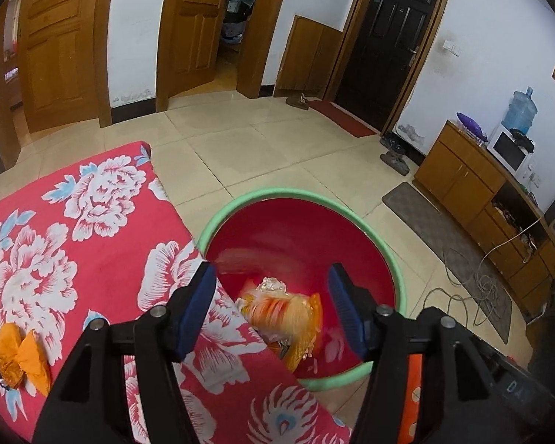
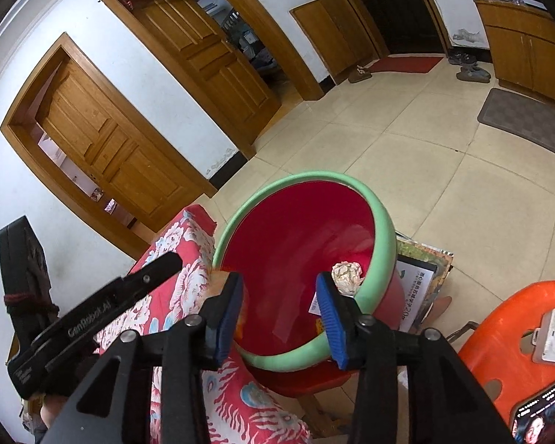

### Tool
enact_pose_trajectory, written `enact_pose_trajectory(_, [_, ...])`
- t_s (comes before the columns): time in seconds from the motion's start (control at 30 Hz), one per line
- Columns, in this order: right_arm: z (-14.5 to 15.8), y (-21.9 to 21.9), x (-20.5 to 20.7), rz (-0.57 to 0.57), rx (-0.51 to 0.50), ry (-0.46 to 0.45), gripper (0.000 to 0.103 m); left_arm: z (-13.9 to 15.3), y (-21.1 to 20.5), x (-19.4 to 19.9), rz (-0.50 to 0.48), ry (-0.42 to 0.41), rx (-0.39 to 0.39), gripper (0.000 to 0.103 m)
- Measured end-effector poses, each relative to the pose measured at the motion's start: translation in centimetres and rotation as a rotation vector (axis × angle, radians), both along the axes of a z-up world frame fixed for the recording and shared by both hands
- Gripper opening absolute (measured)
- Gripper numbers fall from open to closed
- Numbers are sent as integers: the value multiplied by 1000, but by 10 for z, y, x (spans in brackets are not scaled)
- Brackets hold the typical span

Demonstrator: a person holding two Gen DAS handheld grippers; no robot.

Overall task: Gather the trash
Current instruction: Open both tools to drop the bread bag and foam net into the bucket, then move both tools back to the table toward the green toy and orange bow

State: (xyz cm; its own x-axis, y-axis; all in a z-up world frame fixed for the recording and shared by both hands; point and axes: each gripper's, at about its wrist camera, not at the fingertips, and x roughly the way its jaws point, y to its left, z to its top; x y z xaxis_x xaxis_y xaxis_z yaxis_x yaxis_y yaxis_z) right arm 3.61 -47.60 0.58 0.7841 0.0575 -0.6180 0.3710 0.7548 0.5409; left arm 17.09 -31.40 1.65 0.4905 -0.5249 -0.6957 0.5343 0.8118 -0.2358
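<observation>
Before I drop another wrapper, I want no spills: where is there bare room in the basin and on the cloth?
The basin's far red wall and middle are bare. Its near side is crowded: a crumpled ball by the rim, orange wrappers beside the flowered cloth. The cloth is free except for an orange wrapper at its near left.

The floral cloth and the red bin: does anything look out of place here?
Yes. One orange wrapper lies on the floral cloth, outside the red bin, where other trash, a blurred orange wrapper and a crumpled paper ball, already is.
</observation>
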Motion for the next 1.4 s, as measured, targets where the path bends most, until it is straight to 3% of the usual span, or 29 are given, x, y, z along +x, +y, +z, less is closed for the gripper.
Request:
enact_pose_trajectory(0.3, [9,14,-4,44,-22,0,48,9,36,-10,78,-2,2,63])
enact_pose_trajectory(0.53, [17,38,-4,116,-29,-1,52,18,83,-22,173,15,5,63])
enact_pose_trajectory(0.73, [26,60,-8,173,-61,-9,54,24,131,-35,264,-25,42,63])
enact_pose_trajectory(1.13, [48,96,-8,272,-103,-45,57,17,218,-39,428,-13,68,63])
enact_pose_trajectory(1.4, [53,119,7,303,-108,-43,57,5,262,-22,503,-8,114,64])
